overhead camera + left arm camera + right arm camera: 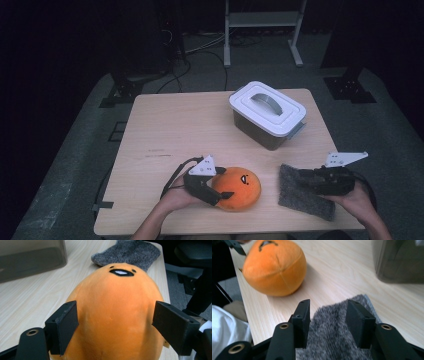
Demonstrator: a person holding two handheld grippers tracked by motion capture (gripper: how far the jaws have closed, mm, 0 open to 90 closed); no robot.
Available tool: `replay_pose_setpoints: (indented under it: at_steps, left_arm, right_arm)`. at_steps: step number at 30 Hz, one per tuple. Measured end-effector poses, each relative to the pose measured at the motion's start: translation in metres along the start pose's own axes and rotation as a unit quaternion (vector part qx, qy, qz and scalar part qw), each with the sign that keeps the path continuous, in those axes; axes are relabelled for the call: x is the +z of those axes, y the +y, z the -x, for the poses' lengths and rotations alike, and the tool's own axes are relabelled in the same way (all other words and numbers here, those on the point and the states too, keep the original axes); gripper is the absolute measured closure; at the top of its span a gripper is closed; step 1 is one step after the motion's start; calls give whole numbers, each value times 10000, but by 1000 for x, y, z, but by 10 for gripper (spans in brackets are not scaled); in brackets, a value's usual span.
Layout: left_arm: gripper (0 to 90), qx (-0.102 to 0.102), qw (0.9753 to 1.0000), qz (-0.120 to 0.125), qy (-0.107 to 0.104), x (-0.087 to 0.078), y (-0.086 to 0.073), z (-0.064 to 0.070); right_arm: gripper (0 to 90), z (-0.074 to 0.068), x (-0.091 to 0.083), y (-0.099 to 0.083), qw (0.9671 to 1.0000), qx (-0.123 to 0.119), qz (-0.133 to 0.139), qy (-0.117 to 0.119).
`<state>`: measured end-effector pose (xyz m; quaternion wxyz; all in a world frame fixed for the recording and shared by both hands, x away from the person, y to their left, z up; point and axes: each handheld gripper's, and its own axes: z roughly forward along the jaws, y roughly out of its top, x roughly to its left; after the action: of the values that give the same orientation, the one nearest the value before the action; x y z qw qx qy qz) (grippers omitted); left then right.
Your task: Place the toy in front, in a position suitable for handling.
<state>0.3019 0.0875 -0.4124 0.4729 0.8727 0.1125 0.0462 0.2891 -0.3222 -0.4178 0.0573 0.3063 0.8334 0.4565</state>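
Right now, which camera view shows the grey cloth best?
The high view: the whole grey cloth lies flat under the right claw. The right gripper view shows its near part; the left gripper view shows one far end.

You are seated in a lab-style recording space, not a home. A plain light-wood table (200, 130) stands alone on grey carpet (75, 150), ringed by darkness. Black stand bases (117, 92) and loose cables (200, 55) lie on the floor behind it, beside a white metal frame (262, 22). Each handheld gripper carries a grey tracking plate (204, 166), which marks an instrumented data-capture setup.
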Motion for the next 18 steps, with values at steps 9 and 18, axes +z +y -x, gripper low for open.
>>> replay_pose_setpoints:
  at_steps: [9,18]
  left_arm:
    - [174,-5,9999,145,76,-11,4,-3]
    - [138,-103,9993,279,247,-27,4,-9]
  right_arm:
    - [477,1,4,15,9998,-89,150,79]
    - [412,0,13,37,9992,-225,306,154]
